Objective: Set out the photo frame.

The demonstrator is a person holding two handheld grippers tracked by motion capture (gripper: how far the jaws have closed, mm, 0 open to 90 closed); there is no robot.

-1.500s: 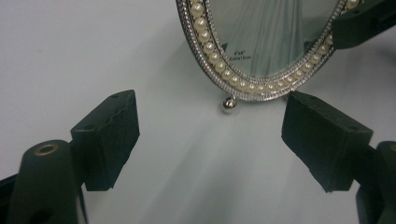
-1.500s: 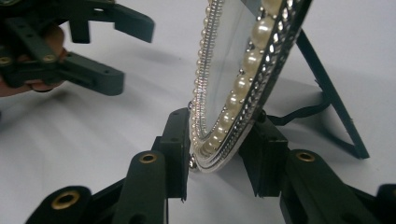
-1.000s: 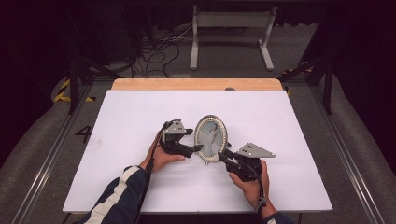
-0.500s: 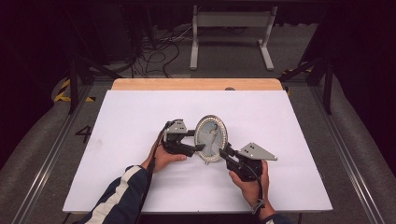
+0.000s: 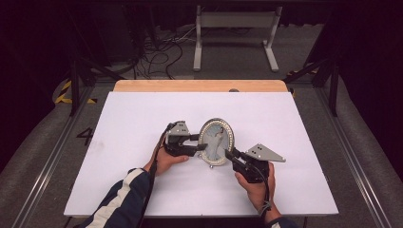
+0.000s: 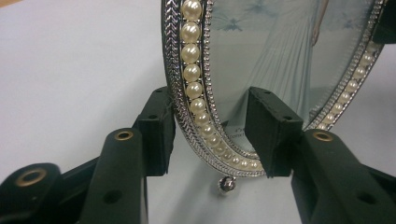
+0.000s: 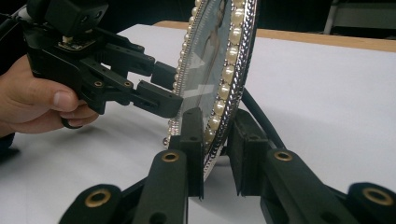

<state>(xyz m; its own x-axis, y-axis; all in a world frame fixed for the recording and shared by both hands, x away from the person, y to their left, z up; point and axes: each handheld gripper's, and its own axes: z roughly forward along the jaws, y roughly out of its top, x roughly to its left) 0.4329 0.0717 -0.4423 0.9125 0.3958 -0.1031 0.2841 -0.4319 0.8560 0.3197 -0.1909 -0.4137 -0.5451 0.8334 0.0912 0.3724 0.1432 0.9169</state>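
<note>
An oval silver picture frame (image 5: 216,141) rimmed with pearls stands on edge on the white table (image 5: 142,123), its portrait facing the person. My right gripper (image 5: 229,154) is shut on its lower right rim, one pad on the pearl front (image 7: 219,70) and one behind. My left gripper (image 5: 203,142) reaches in from the left. Its jaws have just been closing and straddle the frame's left rim (image 6: 191,60), with a gap still showing at the front pad (image 6: 271,130). In the right gripper view, the left gripper (image 7: 166,88) shows with a hand around it.
A wooden strip (image 5: 199,85) runs along the table's far edge. Beyond it stand a metal stand (image 5: 235,28) and loose cables (image 5: 157,52) on the dark floor. White table surface lies open to the left, right and front of the frame.
The left gripper's jaws have narrowed around the frame's left rim. Both hands and the frame have stayed where they were.
</note>
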